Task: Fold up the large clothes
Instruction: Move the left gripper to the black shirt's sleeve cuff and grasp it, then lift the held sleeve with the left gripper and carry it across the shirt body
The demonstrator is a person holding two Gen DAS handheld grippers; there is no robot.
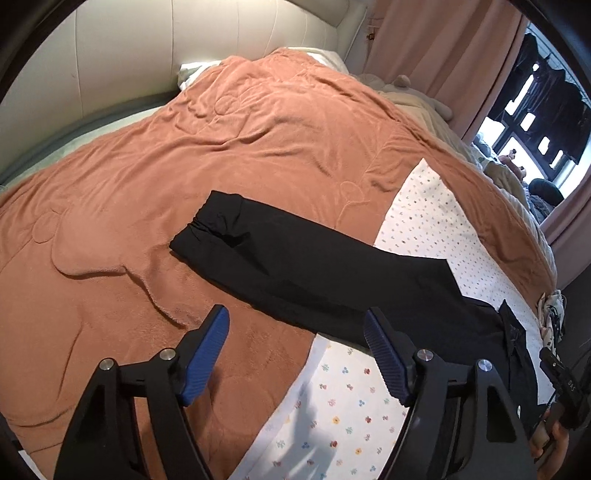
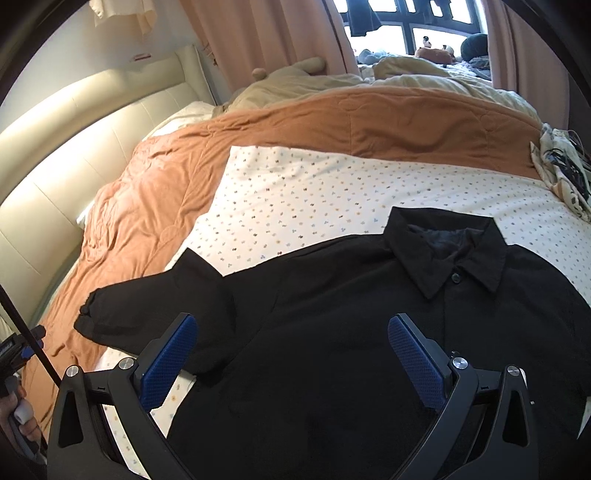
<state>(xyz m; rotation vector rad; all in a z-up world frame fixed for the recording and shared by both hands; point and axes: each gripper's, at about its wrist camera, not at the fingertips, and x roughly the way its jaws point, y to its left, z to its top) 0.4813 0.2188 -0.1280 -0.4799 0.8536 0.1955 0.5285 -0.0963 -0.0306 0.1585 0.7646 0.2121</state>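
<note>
Your left gripper (image 1: 295,354) has its jaws wide apart and grips nothing; it hangs above the near edge of the sleeve (image 1: 295,254), which runs from its gathered cuff (image 1: 207,225) on the orange blanket (image 1: 258,129) rightwards onto the flowered sheet (image 1: 436,218); your right gripper (image 2: 291,362) is likewise spread, with nothing between its pads, above the chest of the black shirt (image 2: 332,314); the shirt lies face up and flat on the sheet (image 2: 314,184), collar (image 2: 450,247) at the far side, top button (image 2: 456,277) done up; its sleeve (image 2: 155,306) reaches left, the cuff on the blanket (image 2: 147,177); beyond lie a beige quilt (image 2: 406,79) and the window (image 2: 402,33).
</note>
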